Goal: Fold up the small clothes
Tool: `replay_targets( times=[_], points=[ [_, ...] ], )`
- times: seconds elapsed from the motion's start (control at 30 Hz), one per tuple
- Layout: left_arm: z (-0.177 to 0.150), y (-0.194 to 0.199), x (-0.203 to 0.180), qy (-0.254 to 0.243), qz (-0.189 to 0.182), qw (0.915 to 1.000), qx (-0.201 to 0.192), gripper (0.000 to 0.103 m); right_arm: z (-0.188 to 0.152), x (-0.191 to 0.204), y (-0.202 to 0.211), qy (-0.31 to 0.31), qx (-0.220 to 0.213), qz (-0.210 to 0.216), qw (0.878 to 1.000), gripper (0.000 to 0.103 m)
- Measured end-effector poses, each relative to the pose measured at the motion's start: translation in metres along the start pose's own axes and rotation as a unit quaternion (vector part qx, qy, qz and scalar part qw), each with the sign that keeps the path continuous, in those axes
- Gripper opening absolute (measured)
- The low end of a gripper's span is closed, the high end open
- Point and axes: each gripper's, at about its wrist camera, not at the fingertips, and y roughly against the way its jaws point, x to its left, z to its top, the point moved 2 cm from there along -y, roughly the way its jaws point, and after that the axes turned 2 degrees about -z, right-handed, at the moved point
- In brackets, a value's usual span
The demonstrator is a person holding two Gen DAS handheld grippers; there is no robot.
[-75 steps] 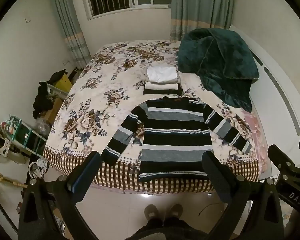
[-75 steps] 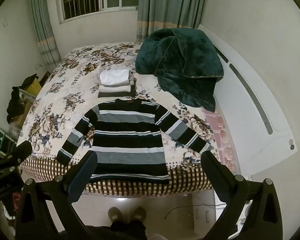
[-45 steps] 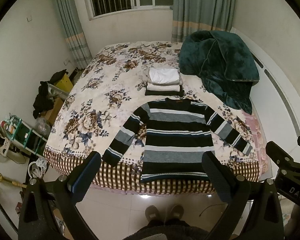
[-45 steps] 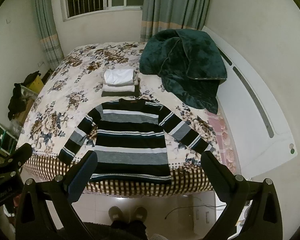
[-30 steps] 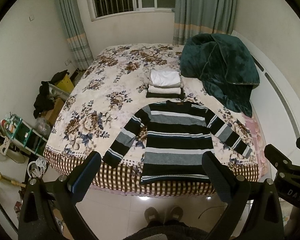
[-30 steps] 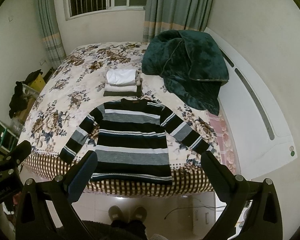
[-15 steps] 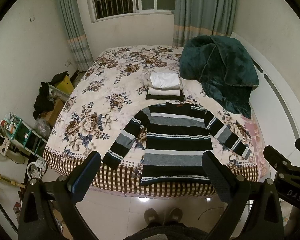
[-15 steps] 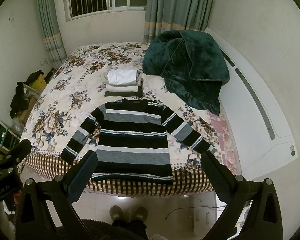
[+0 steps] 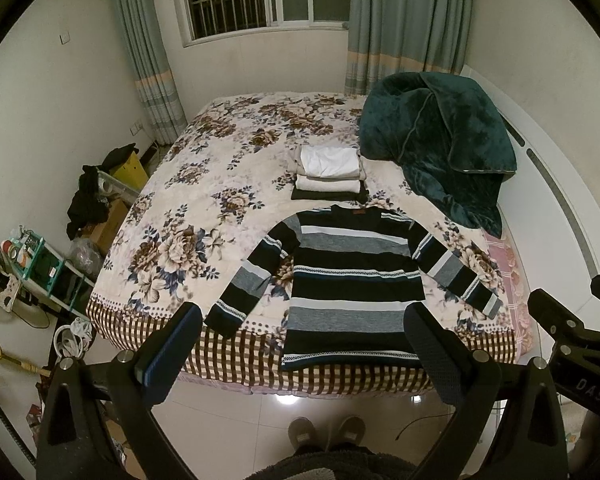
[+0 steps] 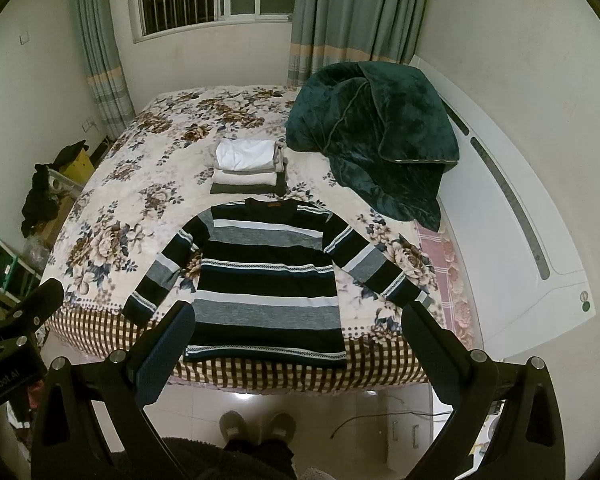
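Note:
A black, grey and white striped sweater lies flat, sleeves spread, at the near edge of the flowered bed; it also shows in the right wrist view. A stack of folded clothes sits just beyond its collar, also in the right wrist view. My left gripper is open and empty, held high above the floor short of the bed. My right gripper is open and empty, beside it at the same height.
A dark green blanket is heaped on the bed's right, against the white headboard. Boxes, a rack and dark clothes crowd the floor to the left. My slippered feet stand on the tiled floor.
Both grippers have drawn back and risen a little, so the bed and sweater look slightly smaller and lower. The sweater and stack have not moved. Both stay open.

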Motion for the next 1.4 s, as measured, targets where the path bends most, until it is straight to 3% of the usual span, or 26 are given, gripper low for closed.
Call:
replay_targets(
  times=[0.8, 0.93, 1.07, 1.23, 1.4],
  points=[
    [0.004, -0.008, -0.002, -0.002, -0.001, 1.0, -0.003, 0.103, -0.001, -0.004, -0.004, -0.001, 0.0, -0.001, 1.0, 0.103],
    [0.015, -0.043, -0.012, -0.008, 0.001, 1.0, 0.002, 0.103, -0.001, 0.011, -0.005, -0.019, 0.019, -0.001, 1.0, 0.103],
    [0.026, -0.101, -0.038, -0.018, 0.0, 0.9998, 0.011, 0.103, -0.005, -0.018, -0.045, -0.068, 0.051, -0.019, 0.996, 0.103],
    [0.029, -0.184, -0.068, -0.041, 0.024, 0.9976, 0.05, 0.103, -0.031, -0.104, -0.138, -0.187, 0.106, -0.074, 0.974, 0.103],
    [0.027, -0.277, -0.099, -0.062, 0.053, 0.9921, 0.095, 0.103, -0.088, -0.211, -0.263, -0.338, 0.175, -0.079, 0.921, 0.103]
  ],
)
